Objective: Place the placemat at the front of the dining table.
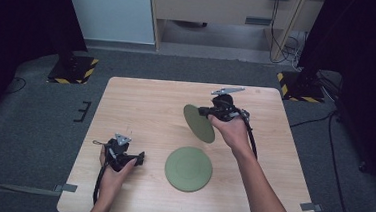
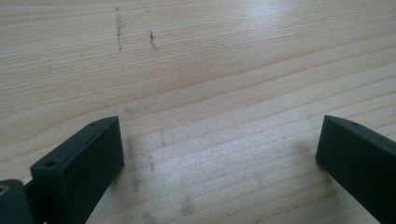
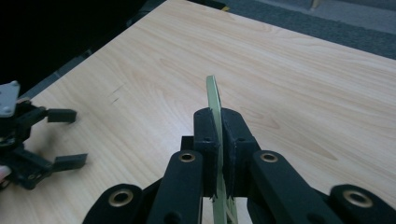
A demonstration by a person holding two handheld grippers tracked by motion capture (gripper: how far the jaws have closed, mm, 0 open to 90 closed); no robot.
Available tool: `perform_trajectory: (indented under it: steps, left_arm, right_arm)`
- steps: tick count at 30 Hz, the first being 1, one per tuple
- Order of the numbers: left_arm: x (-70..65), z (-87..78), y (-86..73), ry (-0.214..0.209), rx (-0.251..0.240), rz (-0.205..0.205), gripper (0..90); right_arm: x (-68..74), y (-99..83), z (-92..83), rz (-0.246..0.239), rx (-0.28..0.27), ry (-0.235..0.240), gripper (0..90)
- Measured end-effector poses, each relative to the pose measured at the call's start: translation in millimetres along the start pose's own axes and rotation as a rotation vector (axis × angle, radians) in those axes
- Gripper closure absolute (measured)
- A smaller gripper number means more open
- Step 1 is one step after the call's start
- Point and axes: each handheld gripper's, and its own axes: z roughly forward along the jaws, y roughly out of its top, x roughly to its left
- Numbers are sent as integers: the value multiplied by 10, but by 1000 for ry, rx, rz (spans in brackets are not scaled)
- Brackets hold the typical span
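Raised plate (image 1: 199, 123) behind flat plate (image 1: 188, 168)

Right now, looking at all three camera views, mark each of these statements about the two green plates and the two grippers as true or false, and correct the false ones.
1. The right gripper is shut on a green plate, held on edge. True.
2. The second green plate is stacked on the held one. False: it lies flat on the wooden table, apart from the held plate.
3. The left gripper has its jaws open with nothing between them. True.
4. The left gripper rests at the far right corner of the table. False: it sits near the table's front left part in the high view.
5. The held plate lies flat on the table. False: it is lifted and tilted.
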Motion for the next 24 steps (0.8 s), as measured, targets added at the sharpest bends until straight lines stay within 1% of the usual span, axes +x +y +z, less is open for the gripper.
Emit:
perform_trajectory:
  steps: [7,12,20,24]
  left_arm:
    - [-1,0,0,1,0,0,0]
    - [-3,0,0,2,0,-1,0]
    - [-4,-1,0,3,1,-2,0]
    - [-5,-1,0,3,0,-2,0]
  right_arm:
    - [-94,60,-28,18,-26,-49,860]
    - [-140,110,-12,12,-18,-89,860]
    - [-234,189,57,22,-8,-116,860]
    - [-246,237,88,22,-5,-129,860]
